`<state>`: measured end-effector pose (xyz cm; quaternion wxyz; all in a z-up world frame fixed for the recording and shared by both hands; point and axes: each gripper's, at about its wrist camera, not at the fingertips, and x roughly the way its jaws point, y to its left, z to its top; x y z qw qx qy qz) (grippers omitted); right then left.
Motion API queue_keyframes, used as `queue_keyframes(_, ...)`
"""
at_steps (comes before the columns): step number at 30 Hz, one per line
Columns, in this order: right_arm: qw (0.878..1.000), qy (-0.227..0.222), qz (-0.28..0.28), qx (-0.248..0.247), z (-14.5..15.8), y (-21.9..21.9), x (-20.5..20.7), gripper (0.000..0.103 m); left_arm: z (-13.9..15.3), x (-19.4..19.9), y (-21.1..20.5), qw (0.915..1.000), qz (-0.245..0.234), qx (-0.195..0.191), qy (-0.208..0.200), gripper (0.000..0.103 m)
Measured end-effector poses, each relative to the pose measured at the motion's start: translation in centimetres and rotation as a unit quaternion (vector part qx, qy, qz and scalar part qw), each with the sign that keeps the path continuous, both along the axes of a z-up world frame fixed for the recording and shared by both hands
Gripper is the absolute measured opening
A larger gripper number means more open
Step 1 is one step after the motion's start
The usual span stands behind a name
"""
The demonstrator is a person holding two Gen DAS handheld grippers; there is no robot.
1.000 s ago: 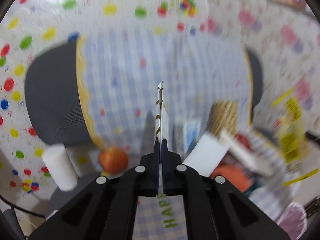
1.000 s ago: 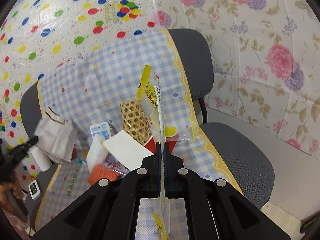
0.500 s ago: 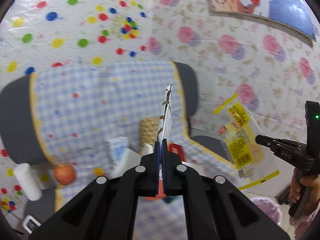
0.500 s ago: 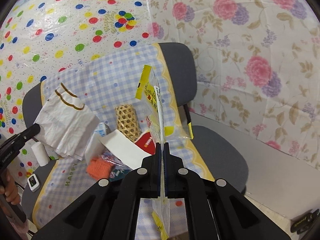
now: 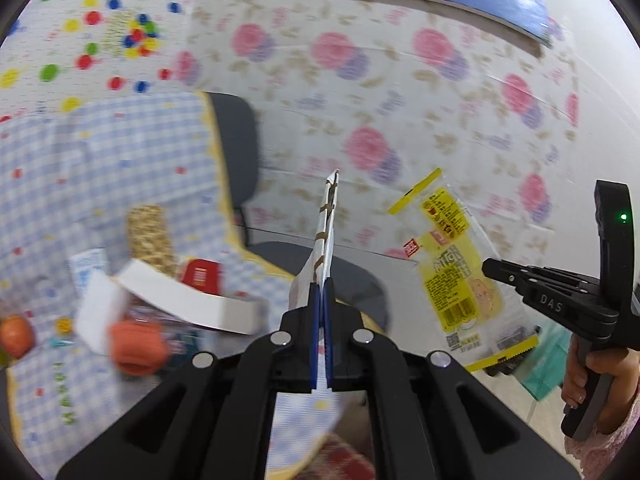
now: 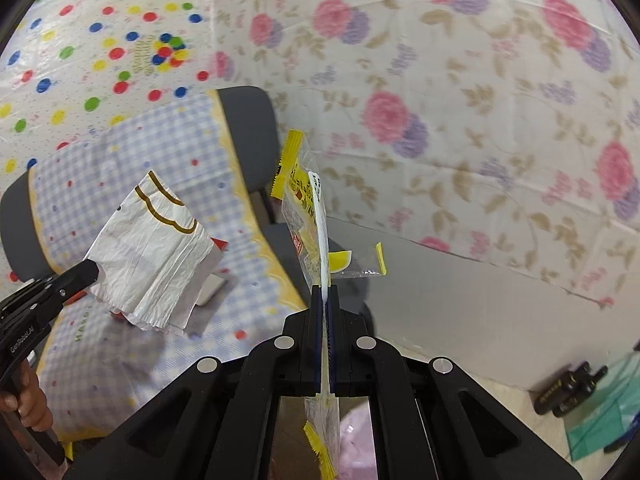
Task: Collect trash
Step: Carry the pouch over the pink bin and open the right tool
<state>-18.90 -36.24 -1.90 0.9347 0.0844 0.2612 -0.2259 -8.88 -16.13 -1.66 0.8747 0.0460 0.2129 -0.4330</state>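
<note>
Left gripper (image 5: 320, 292) clamped white bag (image 6: 148, 252); right gripper (image 6: 326, 296) clamped yellow wrapper (image 5: 460, 280); both above chair (image 6: 248, 132), clutter there blurred, perhaps boxes.

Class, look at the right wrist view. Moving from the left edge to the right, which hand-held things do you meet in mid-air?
Left gripper → white paper bag with brown lines → clear and yellow snack wrapper, held in the right gripper.

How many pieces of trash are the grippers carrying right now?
2. The left gripper is shut on a white paper bag; the right gripper is shut on a yellow snack wrapper. Both hang clear of the chair; other clutter lies on the seat.
</note>
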Motion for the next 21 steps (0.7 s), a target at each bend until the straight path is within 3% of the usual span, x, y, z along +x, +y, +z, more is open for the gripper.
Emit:
queue_keyframes(7, 0.997, 0.027, -0.077, -0.005, -2.4, -2.5, -6.1, 0.003, -3.0, -4.6, -5.5, 0.9954, -0.094, 0.016, 0.007, 0.0)
queue_keyframes(12, 0.991, 0.038, -0.123, 0.02, -4.4, -4.6, -9.7, 0.003, -5.3, -6.8, -9.0, 0.9892, -0.141, 0.03, 0.025, 0.0)
queue_keyframes(21, 0.986, 0.056, -0.146, 0.051, -7.7, -6.7, -11.1, 0.007, -8.8, -8.3, -13.3, 0.9819, -0.17, 0.069, 0.047, 0.0)
